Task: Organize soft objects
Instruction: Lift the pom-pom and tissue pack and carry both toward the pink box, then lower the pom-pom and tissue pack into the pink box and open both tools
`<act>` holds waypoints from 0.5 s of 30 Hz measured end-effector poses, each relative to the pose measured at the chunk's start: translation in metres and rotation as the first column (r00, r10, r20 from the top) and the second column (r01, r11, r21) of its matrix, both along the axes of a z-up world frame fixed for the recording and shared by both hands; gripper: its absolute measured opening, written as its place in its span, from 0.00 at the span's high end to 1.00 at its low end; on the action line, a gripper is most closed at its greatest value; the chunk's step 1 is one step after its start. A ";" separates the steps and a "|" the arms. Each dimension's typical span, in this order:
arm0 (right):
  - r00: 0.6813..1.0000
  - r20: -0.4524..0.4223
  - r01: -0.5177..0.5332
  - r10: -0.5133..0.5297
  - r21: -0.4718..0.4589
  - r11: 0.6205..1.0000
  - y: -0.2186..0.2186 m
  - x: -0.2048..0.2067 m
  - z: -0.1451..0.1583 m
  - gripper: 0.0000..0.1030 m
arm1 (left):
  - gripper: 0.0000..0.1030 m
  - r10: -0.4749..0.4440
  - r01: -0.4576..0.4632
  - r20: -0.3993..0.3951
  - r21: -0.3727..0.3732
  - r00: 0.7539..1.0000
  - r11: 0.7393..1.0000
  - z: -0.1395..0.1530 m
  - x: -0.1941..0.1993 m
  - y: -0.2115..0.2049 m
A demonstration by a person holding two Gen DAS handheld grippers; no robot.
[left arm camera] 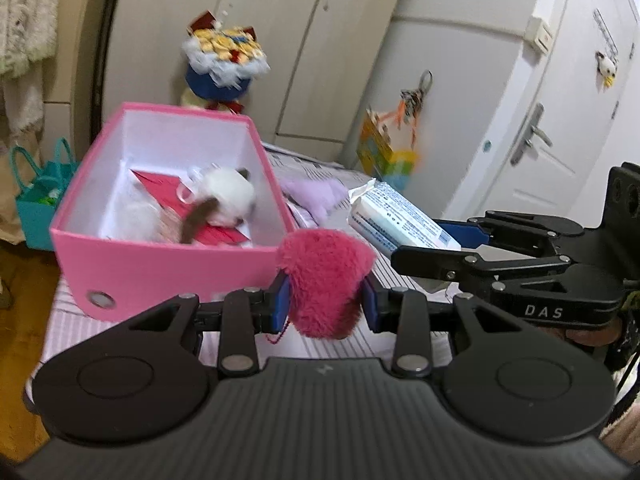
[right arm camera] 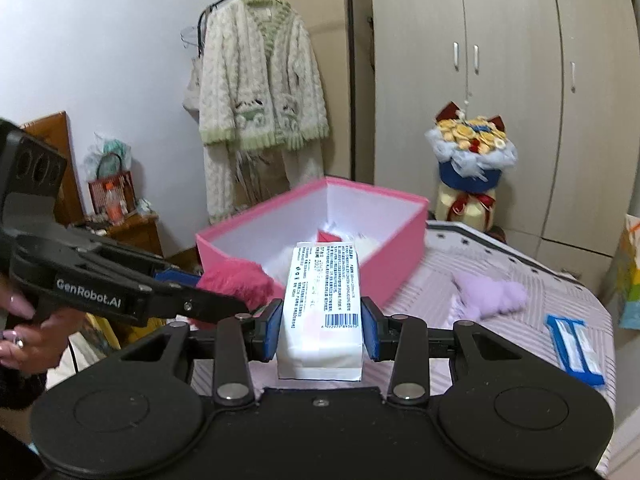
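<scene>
Pink plush, a fuzzy heart-shaped toy [left arm camera: 324, 284], is pinched between the blue pads of the left gripper [left arm camera: 325, 304], held above the striped bed cover [left arm camera: 80, 328] just near the front right corner of the pink box [left arm camera: 160, 264]. A thin cord hangs from the toy's lower left edge.

White tissue pack [right arm camera: 322, 312], printed with text and a barcode, is clamped lengthwise between the pads of the right gripper [right arm camera: 322, 330]; both pads press on its sides. In the left wrist view the same pack lies to the right of the plush, the two items close together but apart.

Box stands open on the far left part of the bed. Inside it lie a white plush animal with a brown tail [left arm camera: 224, 200] and a red card [left arm camera: 160, 188].

On the cover to the right of the box rests a lilac plush [right arm camera: 488, 292]; further right lies a blue-edged packet [right arm camera: 576, 348]. A person's hand [right arm camera: 24, 336] grips the left tool's handle.
</scene>
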State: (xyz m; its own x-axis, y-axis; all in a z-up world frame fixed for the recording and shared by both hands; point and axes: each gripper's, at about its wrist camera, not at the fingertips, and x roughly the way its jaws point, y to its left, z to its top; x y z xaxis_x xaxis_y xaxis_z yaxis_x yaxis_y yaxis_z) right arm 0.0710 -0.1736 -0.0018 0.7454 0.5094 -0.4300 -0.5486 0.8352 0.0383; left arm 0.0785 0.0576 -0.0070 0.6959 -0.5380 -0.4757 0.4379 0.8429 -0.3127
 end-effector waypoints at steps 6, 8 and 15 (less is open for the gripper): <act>0.999 0.007 -0.035 0.034 0.031 0.999 0.028 0.034 0.007 0.57 | 0.66 0.067 -0.067 0.046 -0.006 0.997 0.998 0.015 0.022 0.027; 0.999 0.003 -0.043 0.043 0.034 0.998 0.038 0.048 0.009 0.57 | 0.66 0.098 -0.098 0.057 0.007 0.994 0.995 0.018 0.033 0.034; 0.997 -0.034 -0.071 0.070 -0.011 0.997 0.062 0.110 0.010 0.57 | 0.66 0.207 -0.216 0.074 0.138 0.975 0.967 0.011 0.092 0.043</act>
